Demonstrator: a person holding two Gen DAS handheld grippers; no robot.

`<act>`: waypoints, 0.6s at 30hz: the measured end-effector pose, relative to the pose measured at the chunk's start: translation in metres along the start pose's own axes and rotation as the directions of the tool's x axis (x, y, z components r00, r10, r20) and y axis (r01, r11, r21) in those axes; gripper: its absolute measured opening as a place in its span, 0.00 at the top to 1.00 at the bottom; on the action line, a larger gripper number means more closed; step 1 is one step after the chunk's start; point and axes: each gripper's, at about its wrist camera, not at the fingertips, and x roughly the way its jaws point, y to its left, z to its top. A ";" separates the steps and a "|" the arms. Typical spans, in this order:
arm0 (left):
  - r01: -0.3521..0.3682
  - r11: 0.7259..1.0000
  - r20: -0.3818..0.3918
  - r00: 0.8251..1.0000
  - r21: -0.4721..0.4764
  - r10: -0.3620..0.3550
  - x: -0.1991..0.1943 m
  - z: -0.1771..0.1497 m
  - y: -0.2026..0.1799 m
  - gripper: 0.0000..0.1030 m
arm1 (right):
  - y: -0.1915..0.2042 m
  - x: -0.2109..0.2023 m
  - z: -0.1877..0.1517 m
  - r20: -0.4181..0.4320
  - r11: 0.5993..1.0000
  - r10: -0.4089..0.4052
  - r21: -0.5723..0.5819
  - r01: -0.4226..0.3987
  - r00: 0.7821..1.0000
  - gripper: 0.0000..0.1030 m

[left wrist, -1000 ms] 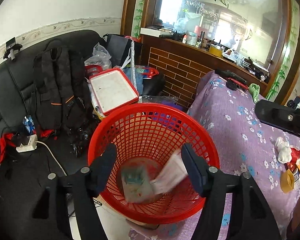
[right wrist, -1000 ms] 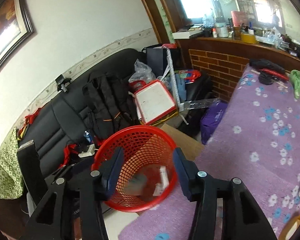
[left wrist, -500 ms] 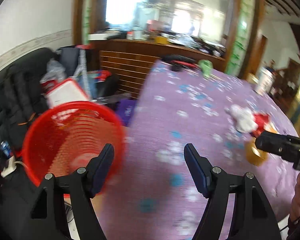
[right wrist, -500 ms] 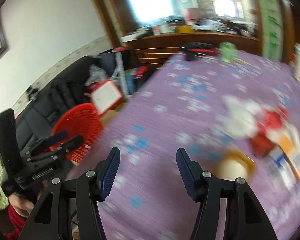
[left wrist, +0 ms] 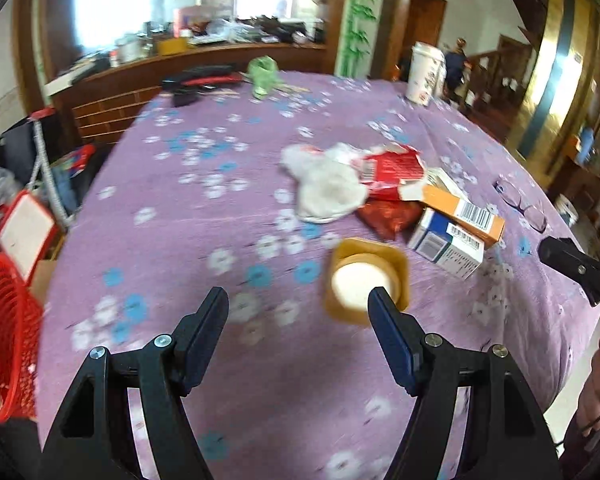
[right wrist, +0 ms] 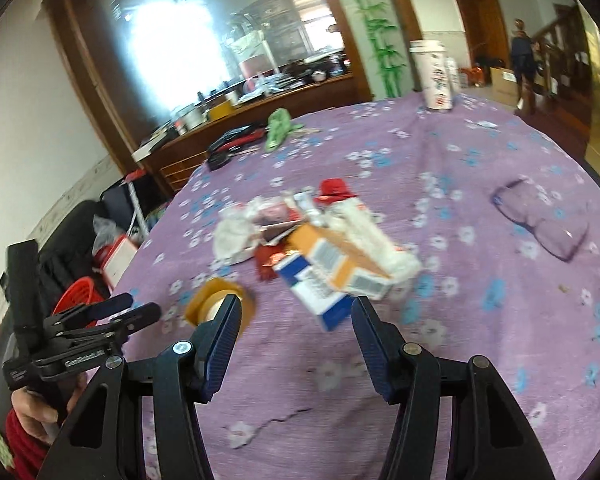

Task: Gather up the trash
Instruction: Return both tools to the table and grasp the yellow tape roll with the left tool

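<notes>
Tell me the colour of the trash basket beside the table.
Red mesh basket, clearest at the left edge of the left wrist view.

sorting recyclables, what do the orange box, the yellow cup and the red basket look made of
Orange box: likely thin printed cardboard, with flat panels, creased edges and a barcode.
Yellow cup: probably smooth moulded plastic with a pale top; blur leaves paper possible.
Red basket: rigid plastic, shown by its uniform moulded lattice wall.

Near purple flowered tablecloth (left wrist: 204, 200) lies bare on the left; piled wrappers and cardboard boxes (left wrist: 452, 220) crowd the right.
</notes>
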 end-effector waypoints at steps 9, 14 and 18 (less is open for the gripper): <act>0.008 0.998 -0.143 0.990 0.055 0.000 0.063 0.011 -0.026 0.64 | -0.013 0.010 0.013 -0.006 0.996 -0.047 -0.079 0.047 0.999 0.40; -0.028 0.995 -0.131 0.991 0.097 0.040 0.072 0.009 -0.037 0.80 | 0.002 0.031 0.022 -0.034 0.975 -0.077 -0.213 0.068 0.996 0.40; -0.036 0.995 -0.121 0.991 0.094 0.047 0.067 0.005 -0.033 0.94 | 0.007 0.060 0.024 -0.097 0.955 -0.107 -0.286 0.075 0.990 0.49</act>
